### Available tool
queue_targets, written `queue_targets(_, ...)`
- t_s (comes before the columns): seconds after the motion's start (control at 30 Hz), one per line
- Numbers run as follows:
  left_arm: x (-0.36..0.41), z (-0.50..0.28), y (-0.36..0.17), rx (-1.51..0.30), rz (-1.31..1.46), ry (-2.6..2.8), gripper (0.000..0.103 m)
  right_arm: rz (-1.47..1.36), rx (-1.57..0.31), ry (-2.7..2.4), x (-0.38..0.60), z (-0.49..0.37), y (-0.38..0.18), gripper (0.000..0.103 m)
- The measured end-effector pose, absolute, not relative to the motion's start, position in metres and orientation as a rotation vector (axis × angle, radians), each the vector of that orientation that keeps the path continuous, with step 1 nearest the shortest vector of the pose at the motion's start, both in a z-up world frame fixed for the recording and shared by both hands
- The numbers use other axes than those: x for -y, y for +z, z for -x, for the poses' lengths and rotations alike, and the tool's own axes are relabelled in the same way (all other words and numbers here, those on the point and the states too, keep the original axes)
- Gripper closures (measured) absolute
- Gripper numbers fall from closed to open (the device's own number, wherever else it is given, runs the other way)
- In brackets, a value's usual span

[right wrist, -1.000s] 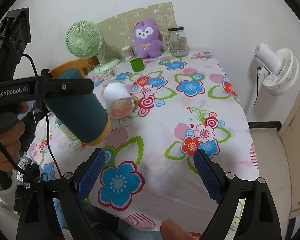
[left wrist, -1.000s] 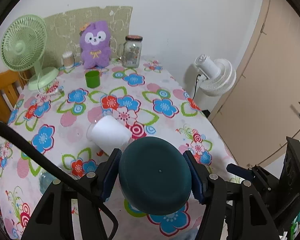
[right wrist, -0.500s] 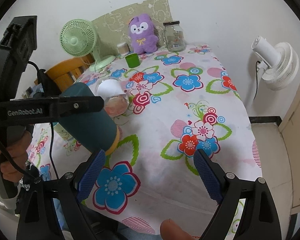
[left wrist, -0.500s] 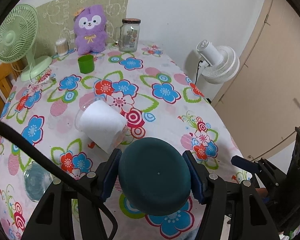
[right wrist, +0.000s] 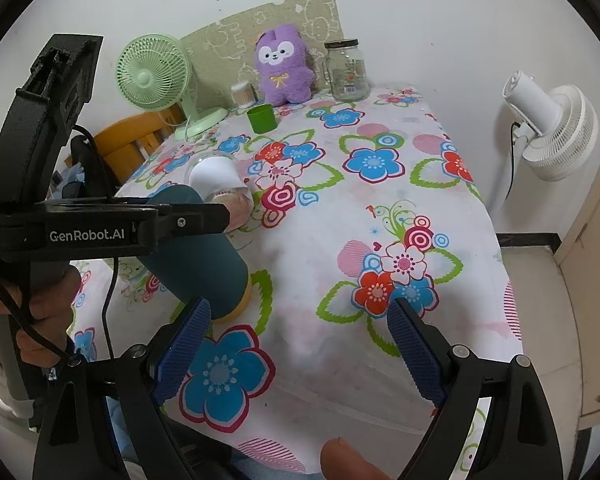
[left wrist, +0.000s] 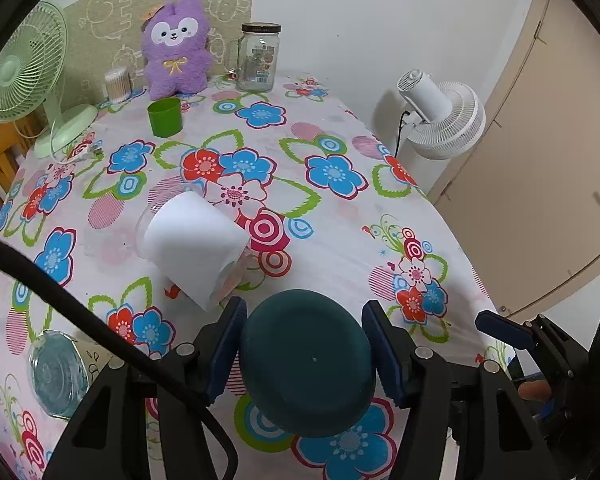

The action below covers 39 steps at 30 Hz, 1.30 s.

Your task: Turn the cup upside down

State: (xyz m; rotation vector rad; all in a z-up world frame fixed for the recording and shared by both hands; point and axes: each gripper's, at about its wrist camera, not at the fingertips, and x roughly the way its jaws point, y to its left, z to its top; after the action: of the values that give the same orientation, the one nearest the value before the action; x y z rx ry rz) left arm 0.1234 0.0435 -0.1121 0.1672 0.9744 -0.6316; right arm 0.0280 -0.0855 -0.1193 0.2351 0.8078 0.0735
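**Cup held tilted over the table, rim going down**

Left wrist view: your left gripper [left wrist: 304, 354] is clamped on the cup [left wrist: 306, 362], a blue pad pressed to each side of its dark teal body. You see its flat base facing the camera, so the mouth points away and down toward the table [left wrist: 340, 248]. A white roll [left wrist: 192, 244] lies on its side just beyond the cup, and a green cup [left wrist: 165, 117] stands well apart near the far edge.

Right wrist view: your right gripper [right wrist: 298, 350] is spread wide and holds nothing. The cup [right wrist: 198, 264] hangs tilted above the table [right wrist: 324, 240] in the left gripper [right wrist: 204, 216], its yellowish rim lowest and close to the cloth; I cannot tell whether it touches.

The cup looks stiff and light, probably smooth plastic, so it may slip if you ease the squeeze while it is tilted. Your hold at mid-body seems right: it leaves the rim free to land flat. Watch the roll, which lies close.
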Motion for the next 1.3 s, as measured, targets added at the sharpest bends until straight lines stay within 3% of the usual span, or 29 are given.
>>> queue_targets(0.17, -0.044, -0.124, -0.112, -0.977, -0.166, -0.634, 0.041, -0.236, -0.809, 0.072, 0.085, -0.029, -0.119, 0.012)
queue_targets(0.3, -0.044, -0.124, -0.112, -0.977, -0.166, -0.636, 0.028, -0.233, -0.809, 0.071, 0.085, -0.029, -0.119, 0.012)
queue_targets(0.5, -0.045, -0.123, -0.111, -0.975, -0.163, -0.630, 0.018, -0.228, -0.813, 0.071, 0.083, -0.030, -0.119, 0.012)
queue_targets(1.3, -0.061, -0.113, -0.091, -0.941, -0.123, -0.638, 0.016, -0.181, -0.796, 0.054, 0.070, -0.026, -0.106, 0.011)
